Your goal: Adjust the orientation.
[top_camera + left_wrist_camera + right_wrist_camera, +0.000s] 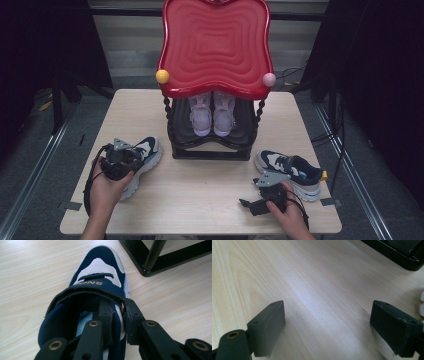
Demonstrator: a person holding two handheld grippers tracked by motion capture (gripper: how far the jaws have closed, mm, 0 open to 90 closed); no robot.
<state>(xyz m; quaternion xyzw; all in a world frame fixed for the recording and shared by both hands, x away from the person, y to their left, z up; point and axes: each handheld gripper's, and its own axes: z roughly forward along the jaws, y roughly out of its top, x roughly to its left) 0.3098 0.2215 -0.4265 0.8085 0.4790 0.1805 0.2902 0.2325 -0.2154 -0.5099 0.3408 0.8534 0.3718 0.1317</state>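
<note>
Your left hand (107, 187) sits at the table's (210, 200) near-left corner, its gripper (120, 159) clamped on the left shoe (145, 155), whose toe points toward the rack (212, 145) at the far edge. Near the right corner, your right gripper (257, 200) rests just inside the second shoe (292, 170).

Left gripper view: one jaw sits inside the collar, one outside, pinching the shoe's (100, 277) side wall; the long axis runs straight ahead toward the rack leg (153, 255).

Right gripper view: jaws gape wide over bare tabletop (312, 290).

Count: 2 navy sneakers on the table, left one (142, 157) and right one (292, 170). 2 pink shoes (212, 114) on the rack's lower shelf. 1 rack (212, 145), 2 handheld grippers.
</note>
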